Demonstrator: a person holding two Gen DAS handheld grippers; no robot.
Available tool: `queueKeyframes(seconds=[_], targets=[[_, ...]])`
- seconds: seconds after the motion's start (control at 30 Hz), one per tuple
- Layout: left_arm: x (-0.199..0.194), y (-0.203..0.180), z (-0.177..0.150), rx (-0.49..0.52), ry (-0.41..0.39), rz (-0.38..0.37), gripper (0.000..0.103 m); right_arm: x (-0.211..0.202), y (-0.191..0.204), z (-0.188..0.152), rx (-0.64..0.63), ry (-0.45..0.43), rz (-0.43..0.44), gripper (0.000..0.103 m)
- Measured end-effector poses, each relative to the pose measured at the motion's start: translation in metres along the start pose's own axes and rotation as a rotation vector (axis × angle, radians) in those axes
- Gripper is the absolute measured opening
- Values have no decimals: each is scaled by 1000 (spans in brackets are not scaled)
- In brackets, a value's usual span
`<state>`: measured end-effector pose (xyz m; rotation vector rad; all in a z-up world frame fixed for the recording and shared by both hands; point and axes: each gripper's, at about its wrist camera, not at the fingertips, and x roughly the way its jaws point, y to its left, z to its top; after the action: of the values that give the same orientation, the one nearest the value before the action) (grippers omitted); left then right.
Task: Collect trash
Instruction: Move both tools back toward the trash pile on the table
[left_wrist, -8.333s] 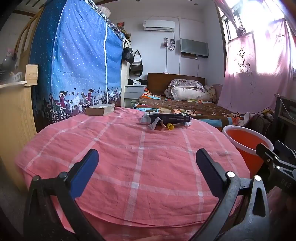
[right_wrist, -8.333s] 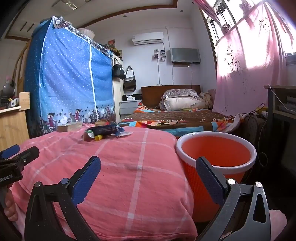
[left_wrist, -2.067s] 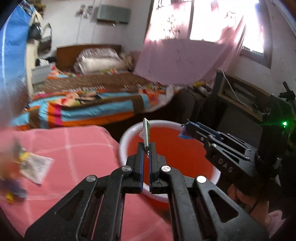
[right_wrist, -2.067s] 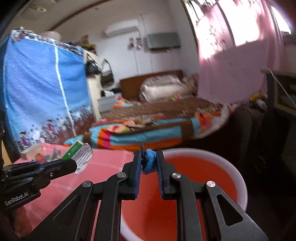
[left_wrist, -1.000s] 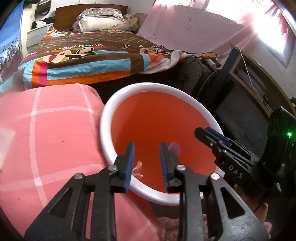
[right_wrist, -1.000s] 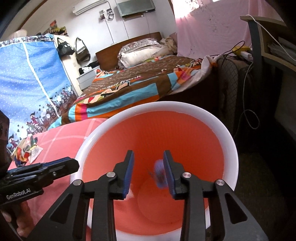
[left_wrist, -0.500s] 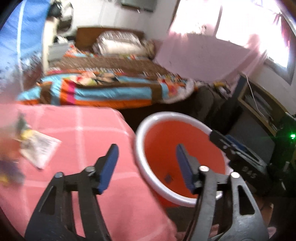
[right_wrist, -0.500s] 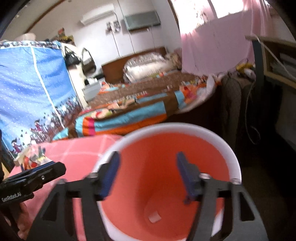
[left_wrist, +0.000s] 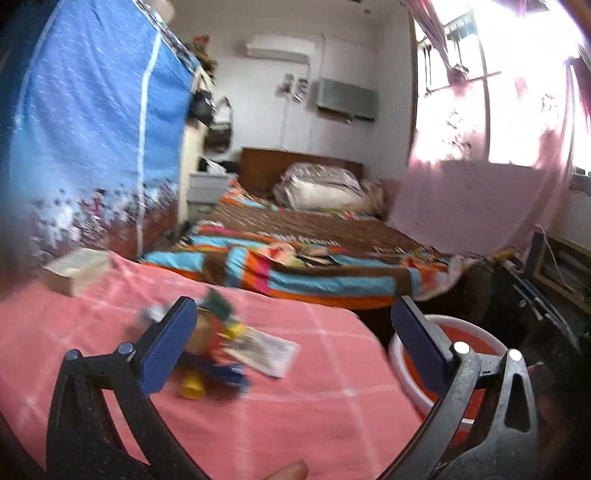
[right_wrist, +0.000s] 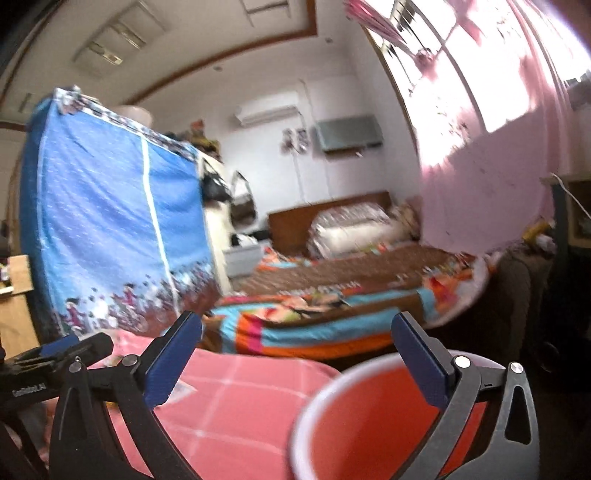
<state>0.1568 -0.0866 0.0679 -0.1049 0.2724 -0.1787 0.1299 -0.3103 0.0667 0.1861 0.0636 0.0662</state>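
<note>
A blurred pile of trash (left_wrist: 218, 350) lies on the pink checked cloth (left_wrist: 295, 417): colourful wrappers, a yellow cap and a flat printed wrapper (left_wrist: 266, 349). My left gripper (left_wrist: 291, 350) is open and empty, low over the cloth, with the pile just beyond its left finger. The orange bin with a white rim (left_wrist: 443, 332) stands at the right, below the cloth's edge. My right gripper (right_wrist: 295, 365) is open and empty above the bin (right_wrist: 369, 424). The left gripper's body shows at the left of the right wrist view (right_wrist: 55, 354).
A small box (left_wrist: 75, 269) sits at the cloth's far left. A blue curtained wardrobe (left_wrist: 92, 147) stands to the left, a bed with striped blankets (left_wrist: 314, 266) behind. A dark desk with cables (left_wrist: 546, 277) stands right of the bin.
Both grippers dropped their trash into the bin and opened wide. The left has swung left, back toward the pile on the cloth. The right has tilted up from the bin.
</note>
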Motion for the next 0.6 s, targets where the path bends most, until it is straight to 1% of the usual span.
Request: queueKeyframes(seconds=[0.17, 0.27, 0.37, 0.47, 0.53, 0.6], targets=[[-18, 34, 2, 4, -59, 72, 103, 3, 31, -1, -48, -69, 78, 103], [-28, 52, -1, 1, -84, 112, 103, 8, 48, -4, -65, -85, 114, 103], [-35, 72, -4, -7, -101, 143, 103, 14, 64, -8, -90, -81, 139, 103], [-34, 81, -6, -3, -112, 166, 103, 24, 76, -13, -113, -63, 159, 103], [-33, 87, -9, 2, -106, 179, 103, 29, 83, -17, -125, -49, 173, 103], [-28, 92, -11, -6, -83, 176, 103, 36, 92, -20, -144, -31, 179, 103]])
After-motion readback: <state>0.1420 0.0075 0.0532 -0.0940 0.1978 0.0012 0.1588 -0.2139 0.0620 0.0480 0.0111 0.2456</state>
